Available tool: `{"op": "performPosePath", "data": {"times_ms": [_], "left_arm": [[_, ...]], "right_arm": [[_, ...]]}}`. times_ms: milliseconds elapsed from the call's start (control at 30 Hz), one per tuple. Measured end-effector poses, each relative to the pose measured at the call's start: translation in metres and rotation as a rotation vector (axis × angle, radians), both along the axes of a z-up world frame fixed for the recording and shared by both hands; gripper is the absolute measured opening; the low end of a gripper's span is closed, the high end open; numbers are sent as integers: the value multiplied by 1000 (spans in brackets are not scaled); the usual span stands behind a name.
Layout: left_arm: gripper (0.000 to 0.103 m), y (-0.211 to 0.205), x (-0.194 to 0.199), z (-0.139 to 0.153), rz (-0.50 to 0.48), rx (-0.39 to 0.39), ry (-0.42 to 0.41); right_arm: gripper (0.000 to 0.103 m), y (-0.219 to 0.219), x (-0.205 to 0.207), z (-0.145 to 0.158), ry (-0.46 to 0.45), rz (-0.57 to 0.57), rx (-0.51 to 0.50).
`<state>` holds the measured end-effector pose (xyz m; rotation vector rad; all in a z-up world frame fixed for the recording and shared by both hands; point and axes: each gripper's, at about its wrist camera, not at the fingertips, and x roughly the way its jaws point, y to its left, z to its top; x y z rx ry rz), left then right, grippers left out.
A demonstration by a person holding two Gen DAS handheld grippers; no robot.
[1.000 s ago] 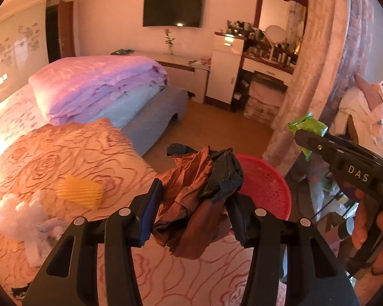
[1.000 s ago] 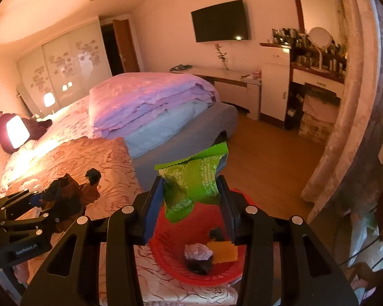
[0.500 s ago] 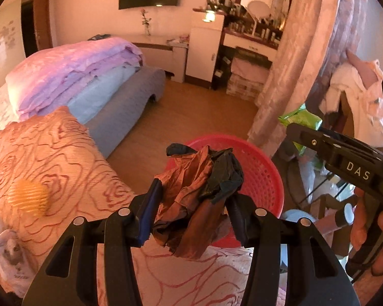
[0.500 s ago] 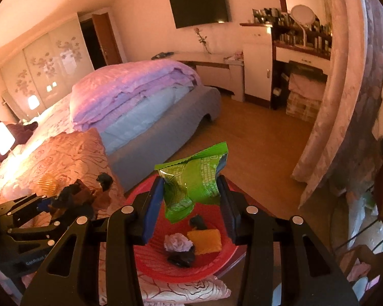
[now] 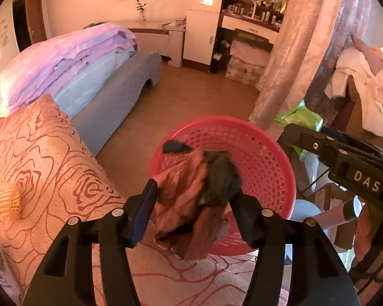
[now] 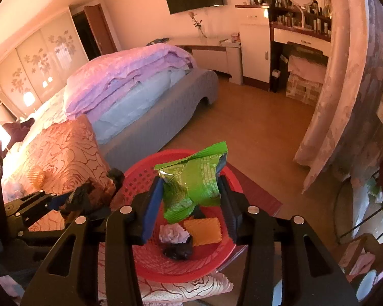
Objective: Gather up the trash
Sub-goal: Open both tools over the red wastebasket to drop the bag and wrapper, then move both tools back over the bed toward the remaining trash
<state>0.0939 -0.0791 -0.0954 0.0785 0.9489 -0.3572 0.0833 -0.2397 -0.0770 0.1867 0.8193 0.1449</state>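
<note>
The bed (image 6: 150, 117), with a rose-patterned cover (image 5: 46, 158) over its near part, fills the left side; bare wooden floor (image 6: 255, 132) lies open beyond its far edge, up to the curtain (image 6: 329, 117). The red basket (image 5: 265, 153) sits at the bed's near edge, overhanging it. Over the basket's near rim the left gripper (image 5: 194, 204) has its jaws opening around a crumpled brown wrapper (image 5: 189, 193). The right gripper (image 6: 191, 193), jaws opening too, carries a green snack packet (image 6: 191, 181) above the basket's middle.
</note>
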Motion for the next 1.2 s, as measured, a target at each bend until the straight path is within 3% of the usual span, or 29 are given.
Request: {"op": "performPosePath", "data": {"times_ms": [133, 267, 600, 1200], "left_arm": [[66, 1, 2, -1, 14, 2, -2], [73, 1, 2, 1, 23, 1, -3], [74, 21, -3, 12, 79, -14, -24], [74, 60, -41, 60, 209, -11, -135]], "right_arm": [[58, -1, 0, -2, 2, -7, 11], [60, -3, 0, -2, 7, -13, 24], [65, -4, -8, 6, -17, -28, 27], [68, 24, -28, 22, -71, 10, 3]]}}
